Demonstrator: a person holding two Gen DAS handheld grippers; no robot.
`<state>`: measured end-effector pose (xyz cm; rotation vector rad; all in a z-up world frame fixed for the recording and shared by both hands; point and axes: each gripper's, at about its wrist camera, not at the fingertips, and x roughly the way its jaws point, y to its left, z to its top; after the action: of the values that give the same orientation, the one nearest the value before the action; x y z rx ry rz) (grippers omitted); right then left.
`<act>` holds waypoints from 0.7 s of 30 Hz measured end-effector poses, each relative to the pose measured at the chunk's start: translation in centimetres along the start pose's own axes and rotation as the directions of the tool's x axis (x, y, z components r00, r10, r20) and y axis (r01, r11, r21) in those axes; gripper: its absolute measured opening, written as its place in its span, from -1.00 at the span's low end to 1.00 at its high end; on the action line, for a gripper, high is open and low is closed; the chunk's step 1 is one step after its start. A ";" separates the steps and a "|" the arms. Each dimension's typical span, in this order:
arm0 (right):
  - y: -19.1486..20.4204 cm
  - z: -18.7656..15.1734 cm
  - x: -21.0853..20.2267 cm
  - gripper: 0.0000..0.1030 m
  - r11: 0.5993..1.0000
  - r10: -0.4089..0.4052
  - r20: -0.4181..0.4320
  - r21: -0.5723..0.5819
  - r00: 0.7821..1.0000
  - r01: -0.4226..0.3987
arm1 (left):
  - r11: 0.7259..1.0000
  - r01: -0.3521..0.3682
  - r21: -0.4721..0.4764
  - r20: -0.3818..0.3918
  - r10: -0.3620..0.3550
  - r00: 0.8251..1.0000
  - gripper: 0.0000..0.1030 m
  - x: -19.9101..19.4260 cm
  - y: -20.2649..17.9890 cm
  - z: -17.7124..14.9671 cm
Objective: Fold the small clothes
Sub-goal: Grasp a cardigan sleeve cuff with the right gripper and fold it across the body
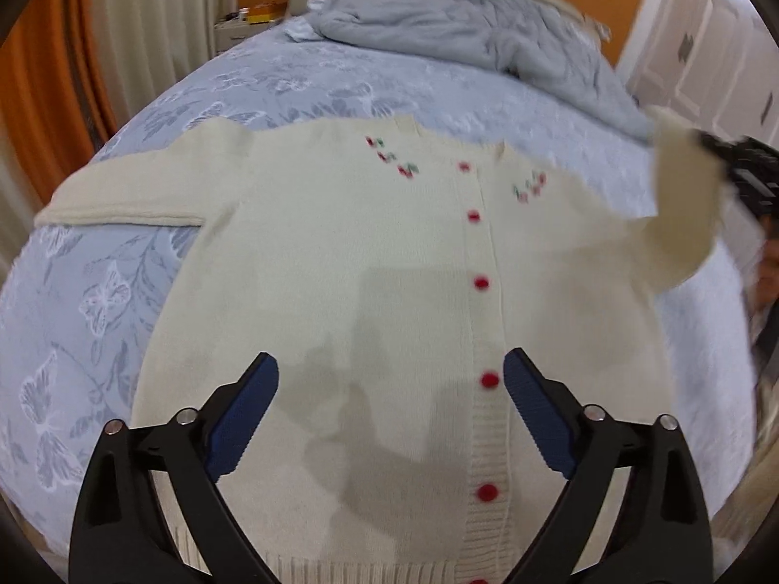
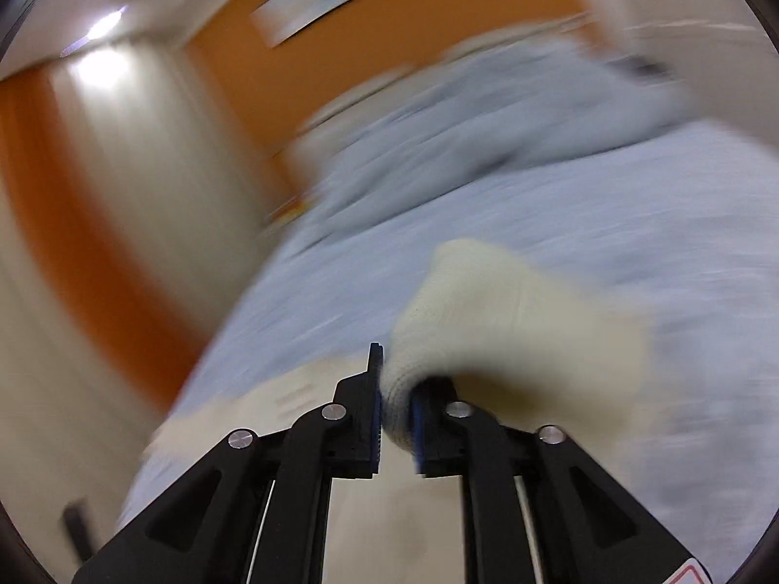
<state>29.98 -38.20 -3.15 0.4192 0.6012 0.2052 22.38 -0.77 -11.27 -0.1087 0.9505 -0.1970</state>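
A small cream cardigan [image 1: 370, 263] with red buttons and cherry embroidery lies face up on the bed. Its left sleeve [image 1: 131, 190] lies spread out flat. My left gripper [image 1: 389, 374] is open and empty, hovering above the cardigan's lower front. My right gripper [image 2: 397, 389] is shut on the cuff of the right sleeve [image 2: 491, 311] and holds it up off the bed. In the left wrist view that lifted sleeve [image 1: 681, 204] shows at the right, with the right gripper's black body [image 1: 740, 165] behind it. The right wrist view is motion-blurred.
The bed has a pale blue floral cover [image 1: 97, 301]. A crumpled grey-blue blanket [image 1: 462, 34] lies at the bed's far end. Orange and cream curtains [image 1: 73, 48] hang to the left, white cupboard doors [image 1: 706, 48] stand to the right.
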 end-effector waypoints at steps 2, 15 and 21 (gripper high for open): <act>4.5 -2.5 5.2 -0.47 0.995 0.043 -0.106 -0.088 0.993 -0.053 | 0.998 0.022 -0.051 0.027 -0.020 0.999 0.84 -0.8 1.2 0.9; -4.9 -9.5 0.0 0.20 0.943 -0.326 -0.098 0.034 0.940 0.331 | 0.974 0.075 -0.212 -0.084 -0.095 0.992 0.88 10.7 4.8 9.3; -10.2 -9.6 3.3 0.11 0.929 -0.320 -0.173 0.138 0.932 0.344 | 0.954 -0.054 -0.294 -0.144 0.011 0.989 -0.47 16.2 4.5 10.3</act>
<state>27.71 -43.26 -16.42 0.4586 0.8296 -0.1428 40.48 0.23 -19.09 -0.3603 1.1189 -0.0294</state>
